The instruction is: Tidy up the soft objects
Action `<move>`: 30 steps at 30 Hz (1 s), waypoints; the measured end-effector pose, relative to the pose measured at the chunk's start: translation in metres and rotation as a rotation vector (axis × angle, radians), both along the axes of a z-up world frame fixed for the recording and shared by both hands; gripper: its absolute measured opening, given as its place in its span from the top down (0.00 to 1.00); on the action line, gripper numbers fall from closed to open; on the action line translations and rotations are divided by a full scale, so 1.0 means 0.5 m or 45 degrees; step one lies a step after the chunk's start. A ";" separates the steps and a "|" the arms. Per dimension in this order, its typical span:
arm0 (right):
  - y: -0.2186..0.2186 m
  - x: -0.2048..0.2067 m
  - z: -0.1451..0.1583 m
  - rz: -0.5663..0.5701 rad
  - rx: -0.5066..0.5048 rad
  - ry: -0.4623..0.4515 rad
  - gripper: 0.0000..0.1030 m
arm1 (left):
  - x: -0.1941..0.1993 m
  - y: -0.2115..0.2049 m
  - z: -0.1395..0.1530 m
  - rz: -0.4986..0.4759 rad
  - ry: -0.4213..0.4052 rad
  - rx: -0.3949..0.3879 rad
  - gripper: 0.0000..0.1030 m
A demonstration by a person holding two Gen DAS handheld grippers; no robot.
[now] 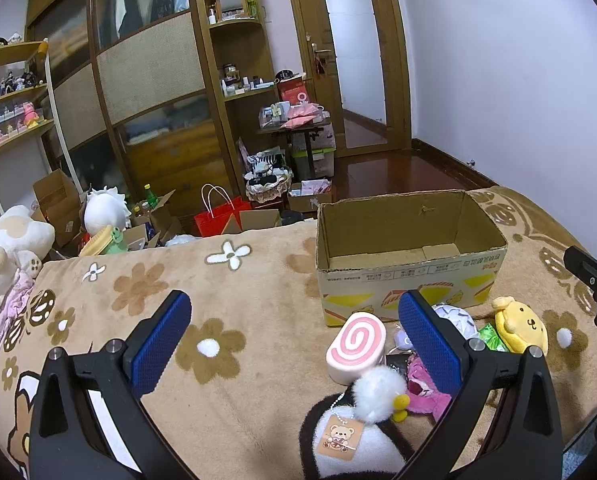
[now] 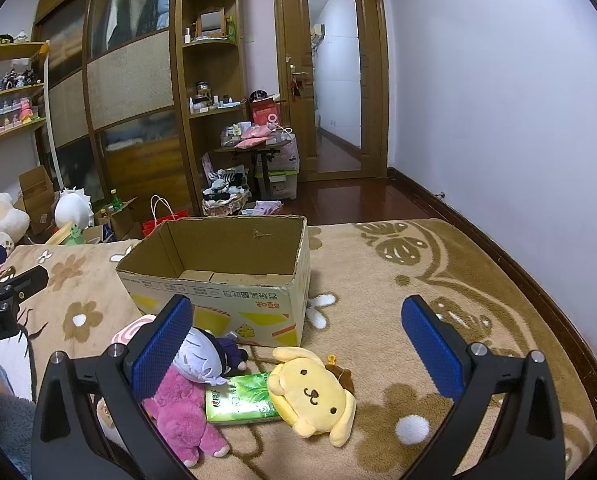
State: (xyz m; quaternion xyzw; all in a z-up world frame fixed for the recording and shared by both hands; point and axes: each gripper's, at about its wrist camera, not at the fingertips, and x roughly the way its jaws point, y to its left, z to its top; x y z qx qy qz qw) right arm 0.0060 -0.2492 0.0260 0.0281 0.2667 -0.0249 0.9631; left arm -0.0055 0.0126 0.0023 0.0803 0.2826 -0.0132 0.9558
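An open, empty cardboard box [image 1: 410, 264] [image 2: 226, 280] stands on the flowered beige blanket. In front of it lie soft toys: a pink swirl roll cushion [image 1: 356, 346], a yellow dog plush [image 2: 312, 390] [image 1: 520, 324], a pink plush [image 2: 184, 416] [image 1: 422, 384], a white-haired doll [image 2: 200, 356], a green tissue pack [image 2: 242, 398] and a black-and-white plush with a tag [image 1: 350, 436]. My left gripper [image 1: 294, 336] is open above the blanket, left of the pile. My right gripper [image 2: 298, 340] is open over the yellow dog, holding nothing.
The blanket [image 2: 418, 280] ends at a dark wood floor [image 2: 358, 200] beyond the box. More plush toys [image 1: 6, 252], cartons and a red bag [image 1: 218, 216] sit at the left. Wardrobe, shelves and door stand behind.
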 end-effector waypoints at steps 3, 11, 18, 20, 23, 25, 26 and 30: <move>0.003 -0.003 -0.002 -0.001 0.002 0.000 0.00 | -0.006 0.007 0.003 0.001 -0.001 0.002 0.01; -0.005 0.001 0.000 -0.001 0.002 -0.001 0.00 | -0.002 0.011 0.002 0.003 0.004 0.005 0.01; -0.006 0.005 0.003 -0.003 0.003 -0.009 0.00 | 0.000 0.009 -0.003 0.002 0.004 0.006 0.01; -0.006 0.005 0.004 -0.004 0.002 -0.008 0.00 | 0.002 0.007 -0.003 0.000 0.004 0.004 0.01; -0.006 0.005 0.004 -0.004 0.002 -0.006 0.00 | 0.002 0.008 -0.005 0.002 0.005 0.003 0.01; -0.006 0.004 0.003 -0.006 0.002 -0.011 0.00 | 0.002 0.006 -0.005 0.002 0.006 0.004 0.01; -0.006 0.004 0.004 -0.005 0.002 -0.010 0.00 | 0.002 0.007 -0.005 0.002 0.006 0.005 0.01; -0.006 0.005 0.003 -0.003 0.002 -0.006 0.00 | 0.003 0.006 -0.005 0.001 0.006 0.005 0.01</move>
